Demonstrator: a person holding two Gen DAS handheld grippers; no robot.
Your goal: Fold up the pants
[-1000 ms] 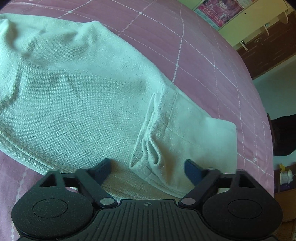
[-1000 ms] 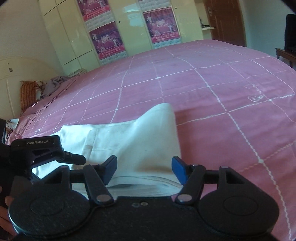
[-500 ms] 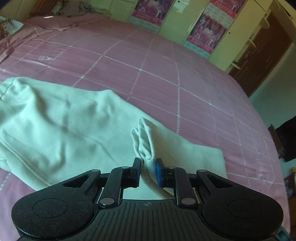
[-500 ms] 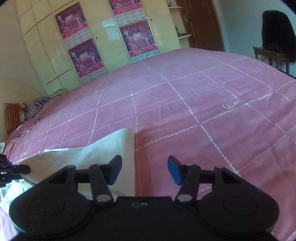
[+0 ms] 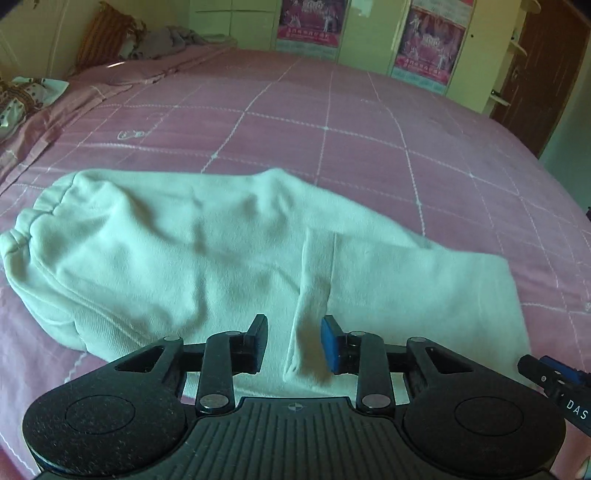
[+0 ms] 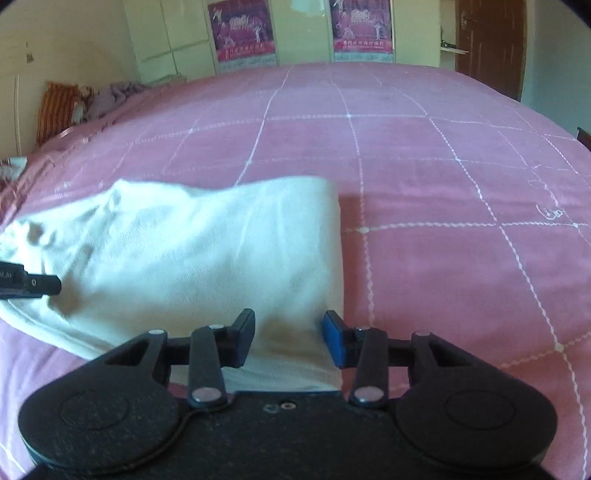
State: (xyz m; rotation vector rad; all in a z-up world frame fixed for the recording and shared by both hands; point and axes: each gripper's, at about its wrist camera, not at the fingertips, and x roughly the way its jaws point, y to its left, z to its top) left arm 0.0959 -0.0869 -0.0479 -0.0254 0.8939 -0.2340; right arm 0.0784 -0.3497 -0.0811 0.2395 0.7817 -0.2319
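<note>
Two views: gathered waistband (image 5: 33, 218) at nine o'clock only from left hand-held gripper (image 5: 294, 341), just reopened; right hand-held gripper (image 6: 289, 339) narrowing, unpinched, over pants (image 6: 207, 258) edge.

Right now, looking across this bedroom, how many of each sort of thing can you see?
Pants: 1
Bed cover: 1
Posters: 2
Striped cushion: 1
Door: 1
Tongs, left and right: 2
Total: 8
</note>
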